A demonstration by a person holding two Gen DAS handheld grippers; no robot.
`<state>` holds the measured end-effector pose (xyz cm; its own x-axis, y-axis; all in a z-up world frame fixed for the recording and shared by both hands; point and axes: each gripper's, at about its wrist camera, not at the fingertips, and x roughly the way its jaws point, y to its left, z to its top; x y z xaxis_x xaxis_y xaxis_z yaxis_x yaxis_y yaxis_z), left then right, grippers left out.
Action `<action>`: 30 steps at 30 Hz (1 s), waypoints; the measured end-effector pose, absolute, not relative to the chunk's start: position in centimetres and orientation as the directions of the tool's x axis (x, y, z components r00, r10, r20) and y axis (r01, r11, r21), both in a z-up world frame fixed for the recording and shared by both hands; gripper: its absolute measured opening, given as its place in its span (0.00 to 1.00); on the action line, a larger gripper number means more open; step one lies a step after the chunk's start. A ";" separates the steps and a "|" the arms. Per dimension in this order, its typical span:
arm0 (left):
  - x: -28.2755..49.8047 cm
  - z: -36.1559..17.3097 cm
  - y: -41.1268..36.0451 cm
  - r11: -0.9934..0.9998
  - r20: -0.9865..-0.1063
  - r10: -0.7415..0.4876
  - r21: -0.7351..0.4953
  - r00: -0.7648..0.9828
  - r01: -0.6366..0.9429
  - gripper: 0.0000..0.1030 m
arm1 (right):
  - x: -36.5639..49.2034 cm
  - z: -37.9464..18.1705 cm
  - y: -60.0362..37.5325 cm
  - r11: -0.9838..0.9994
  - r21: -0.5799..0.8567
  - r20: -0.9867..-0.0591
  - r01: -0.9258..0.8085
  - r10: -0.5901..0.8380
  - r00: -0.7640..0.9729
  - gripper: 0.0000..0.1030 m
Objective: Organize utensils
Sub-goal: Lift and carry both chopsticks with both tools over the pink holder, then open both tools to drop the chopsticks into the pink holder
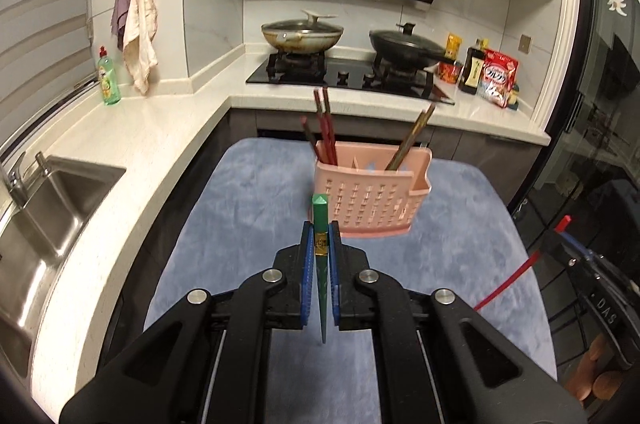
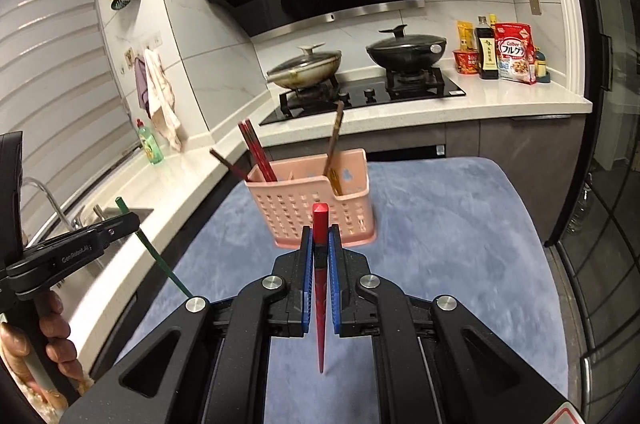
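A pink perforated utensil basket (image 1: pixel 368 200) stands on the blue-grey cloth (image 1: pixel 248 192), also in the right wrist view (image 2: pixel 316 208). It holds dark red chopsticks (image 1: pixel 326 132) in its left compartment and brown chopsticks (image 1: pixel 412 138) in its right. My left gripper (image 1: pixel 321 244) is shut on a green chopstick (image 1: pixel 320 224), held upright above the cloth in front of the basket. My right gripper (image 2: pixel 320 248) is shut on a red chopstick (image 2: pixel 320 264), also in front of the basket. The left gripper (image 2: pixel 120 224) with its green chopstick (image 2: pixel 160 256) shows at the left of the right wrist view.
A steel sink (image 1: pixel 44 224) lies to the left in the white counter (image 1: pixel 132 144). A green soap bottle (image 1: pixel 107 76) stands by the window. Two lidded pans (image 1: pixel 302 34) sit on the hob behind. Food packets and a bottle (image 1: pixel 496 76) stand at back right.
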<state>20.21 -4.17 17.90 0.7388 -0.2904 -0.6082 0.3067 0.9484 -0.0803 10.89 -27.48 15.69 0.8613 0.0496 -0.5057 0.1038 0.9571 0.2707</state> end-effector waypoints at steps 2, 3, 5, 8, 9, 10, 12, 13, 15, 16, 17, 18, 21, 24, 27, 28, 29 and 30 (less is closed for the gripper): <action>20.9 18.8 -4.5 0.946 -0.596 -0.300 -0.085 0.745 0.314 0.07 | 11.8 16.2 -27.7 0.953 0.288 -0.495 0.098 0.060 0.867 0.07; 21.4 19.5 -4.6 0.944 -0.586 -0.309 -0.091 0.749 0.318 0.07 | 12.1 16.5 -27.8 0.951 0.294 -0.490 0.097 0.063 0.870 0.07; 22.1 20.5 -4.8 0.940 -0.570 -0.323 -0.104 0.756 0.324 0.07 | 13.2 17.5 -28.1 0.947 0.307 -0.471 0.091 0.068 0.879 0.07; 23.4 22.5 -5.2 0.935 -0.538 -0.345 -0.121 0.769 0.335 0.07 | 14.7 19.2 -28.5 0.950 0.302 -0.436 0.084 0.059 0.898 0.07; 24.0 23.4 -5.4 0.930 -0.524 -0.359 -0.134 0.773 0.342 0.07 | 15.1 19.7 -28.6 0.950 0.300 -0.426 0.084 0.055 0.903 0.07; 24.3 23.9 -5.5 0.929 -0.516 -0.365 -0.141 0.775 0.343 0.07 | 15.6 20.3 -28.7 0.950 0.301 -0.414 0.083 0.052 0.909 0.07; 25.3 25.4 -6.0 0.925 -0.485 -0.378 -0.151 0.789 0.350 0.07 | 16.8 21.6 -29.2 0.949 0.305 -0.385 0.080 0.046 0.922 0.07; 25.6 25.9 -6.2 0.924 -0.473 -0.379 -0.151 0.796 0.350 0.07 | 17.5 22.5 -29.5 0.949 0.306 -0.363 0.078 0.041 0.931 0.07; 26.8 27.3 -6.8 0.923 -0.444 -0.384 -0.151 0.809 0.355 0.07 | 18.7 23.7 -29.9 0.949 0.307 -0.336 0.078 0.032 0.941 0.07; 27.2 27.8 -7.1 0.922 -0.433 -0.385 -0.153 0.815 0.355 0.07 | 19.6 24.3 -30.1 0.948 0.309 -0.324 0.077 0.028 0.946 0.07; 27.7 28.2 -7.3 0.922 -0.424 -0.387 -0.153 0.819 0.357 0.07 | 20.3 24.8 -30.2 0.948 0.310 -0.312 0.076 0.026 0.950 0.07; 28.3 28.7 -7.5 0.921 -0.412 -0.390 -0.154 0.823 0.358 0.07 | 20.7 25.1 -30.3 0.948 0.310 -0.303 0.074 0.025 0.953 0.07; 29.8 29.3 -8.2 0.924 -0.398 -0.381 -0.150 0.834 0.351 0.07 | 22.9 26.0 -30.5 0.950 0.302 -0.279 0.075 0.013 0.960 0.07; 31.3 29.2 -8.8 0.929 -0.389 -0.370 -0.146 0.844 0.340 0.07 | 24.9 25.7 -30.8 0.947 0.312 -0.279 0.082 0.009 0.960 0.07; 33.0 28.0 -9.3 0.933 -0.409 -0.361 -0.147 0.838 0.329 0.07 | 26.6 24.8 -31.0 0.945 0.315 -0.296 0.094 0.004 0.955 0.07; 33.5 27.5 -9.3 0.934 -0.420 -0.356 -0.148 0.834 0.325 0.07 | 27.1 24.4 -31.0 0.945 0.312 -0.304 0.097 0.002 0.953 0.07; 33.7 27.0 -9.3 0.936 -0.429 -0.353 -0.149 0.831 0.320 0.07 | 27.7 23.8 -31.1 0.945 0.310 -0.318 0.103 0.001 0.948 0.07; 34.2 26.3 -9.3 0.936 -0.442 -0.351 -0.152 0.825 0.317 0.07 | 27.9 23.4 -31.0 0.944 0.312 -0.326 0.107 0.001 0.945 0.07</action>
